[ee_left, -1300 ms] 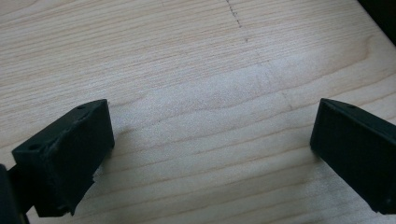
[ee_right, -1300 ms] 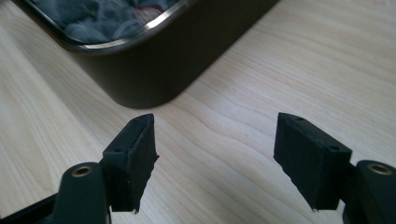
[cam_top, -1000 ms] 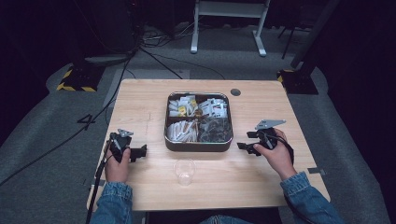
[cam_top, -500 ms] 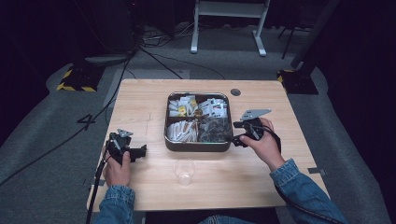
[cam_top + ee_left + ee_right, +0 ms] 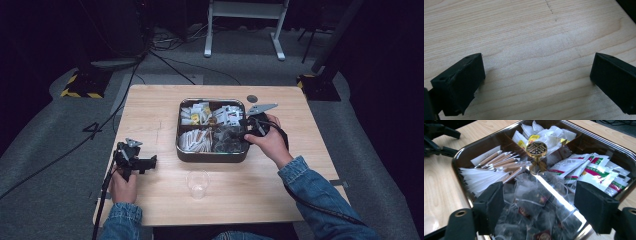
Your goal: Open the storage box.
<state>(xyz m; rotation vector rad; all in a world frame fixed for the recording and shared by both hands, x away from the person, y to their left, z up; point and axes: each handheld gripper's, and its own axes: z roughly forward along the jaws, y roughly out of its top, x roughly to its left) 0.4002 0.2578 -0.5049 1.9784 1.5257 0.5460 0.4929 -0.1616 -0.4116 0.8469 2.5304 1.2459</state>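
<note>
A metal tin (image 5: 212, 156) with a cross divider sits mid-table. It holds paper sticks (image 5: 496, 162), clear-wrapped tea bags (image 5: 534, 197) and white printed sachets (image 5: 594, 173) around a gold knob (image 5: 536, 149). My right gripper (image 5: 239, 134) reaches over the tin's right rim and hangs above the tea bag compartment (image 5: 227, 139). Its jaws have just been closing a little but stand wide in the right gripper view (image 5: 539, 207), with tea bags below them and nothing pressed. My left gripper (image 5: 152, 161) rests open over bare wood (image 5: 536, 82) at the left.
A clear plastic cup (image 5: 198, 184) stands on the table just in front of the tin. A small dark disc (image 5: 251, 98) lies behind the tin near the far edge. Cables and a white stand (image 5: 245, 30) are on the floor beyond the table.
My right hand has moved left and forward, from the table beside the tin's right side to over the tin's near right compartment. The left hand has stayed put.
</note>
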